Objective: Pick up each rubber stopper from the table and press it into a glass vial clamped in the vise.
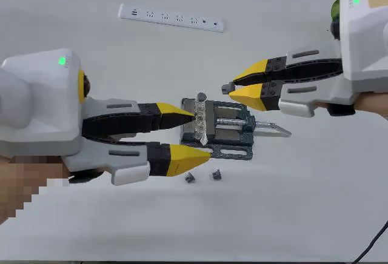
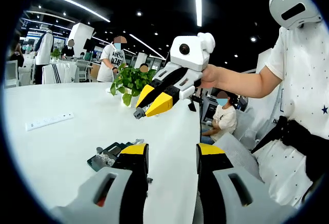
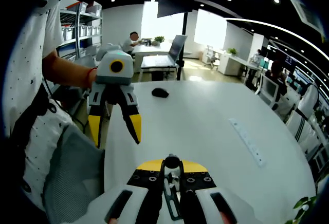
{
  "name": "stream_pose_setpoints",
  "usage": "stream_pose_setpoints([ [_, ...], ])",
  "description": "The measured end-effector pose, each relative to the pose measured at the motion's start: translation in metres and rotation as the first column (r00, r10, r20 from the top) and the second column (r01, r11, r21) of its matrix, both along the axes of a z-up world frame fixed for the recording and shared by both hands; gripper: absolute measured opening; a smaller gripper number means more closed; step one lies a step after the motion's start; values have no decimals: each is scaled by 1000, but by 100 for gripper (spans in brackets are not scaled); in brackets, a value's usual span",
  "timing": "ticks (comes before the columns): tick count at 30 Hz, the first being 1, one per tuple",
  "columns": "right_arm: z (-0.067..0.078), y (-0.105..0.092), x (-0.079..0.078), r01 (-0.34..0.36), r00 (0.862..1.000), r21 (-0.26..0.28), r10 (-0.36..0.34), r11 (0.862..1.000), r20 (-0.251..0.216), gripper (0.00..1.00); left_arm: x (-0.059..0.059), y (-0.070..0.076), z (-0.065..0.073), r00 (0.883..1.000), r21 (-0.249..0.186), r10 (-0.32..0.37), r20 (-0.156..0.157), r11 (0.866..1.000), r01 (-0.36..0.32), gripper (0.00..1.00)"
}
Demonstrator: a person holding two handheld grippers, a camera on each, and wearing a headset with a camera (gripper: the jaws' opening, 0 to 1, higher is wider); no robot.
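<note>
Presently, the carrying step appears to be in hand, with one stopper lifted and not yet seated. A white table (image 1: 121, 215) is seen beneath everything. The left gripper (image 1: 200, 134) is held low over it with its jaws spread wide and nothing between them, its tips close beside the vise. The right gripper (image 1: 230, 88) is held above and to the far side of the vise, its jaws pressed together on a small grey rubber stopper (image 1: 227, 88) at their very tips. A power strip (image 1: 171, 17) lies well apart at the table's far side. The vise (image 1: 233, 134) is set near the middle, and a row of glass vials (image 1: 200, 123) is clamped in it. Two loose stoppers (image 1: 190, 178) (image 1: 216, 174) are left on the table just beside the vise. For the next move, the held stopper would need to be lined up over an open vial mouth and pressed straight down; a skewed approach could be expected to tip it.
</note>
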State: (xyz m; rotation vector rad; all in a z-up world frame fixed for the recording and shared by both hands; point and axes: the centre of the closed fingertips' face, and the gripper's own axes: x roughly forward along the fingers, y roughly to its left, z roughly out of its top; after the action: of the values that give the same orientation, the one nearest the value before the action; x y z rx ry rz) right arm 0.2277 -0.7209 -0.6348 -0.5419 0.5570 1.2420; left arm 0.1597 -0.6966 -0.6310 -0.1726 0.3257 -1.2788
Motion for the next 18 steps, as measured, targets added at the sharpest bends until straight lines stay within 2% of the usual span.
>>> stream_pose_setpoints([
  [2, -6, -2, 11, 3, 1000, -27, -3, 1000, 2, 6, 0, 1, -3, 1000, 19, 5, 9, 1000, -6, 38],
  [4, -10, 0, 14, -8, 1000, -44, 7, 999, -8, 6, 0, 1, -5, 1000, 22, 8, 9, 1000, -8, 40],
  [6, -18, -2, 22, -11, 1000, -89, 10, 996, -11, 6, 1, 1, -8, 1000, 34, 12, 11, 999, -13, 41],
  [11, -33, 2, 36, -29, 999, -149, 23, 988, -40, 6, 2, 3, -14, 1000, 57, 18, 15, 998, -19, 44],
  [18, -58, 4, 45, -71, 995, -254, 50, 965, -87, 6, 5, 6, -22, 999, 76, 25, 23, 997, -26, 46],
])
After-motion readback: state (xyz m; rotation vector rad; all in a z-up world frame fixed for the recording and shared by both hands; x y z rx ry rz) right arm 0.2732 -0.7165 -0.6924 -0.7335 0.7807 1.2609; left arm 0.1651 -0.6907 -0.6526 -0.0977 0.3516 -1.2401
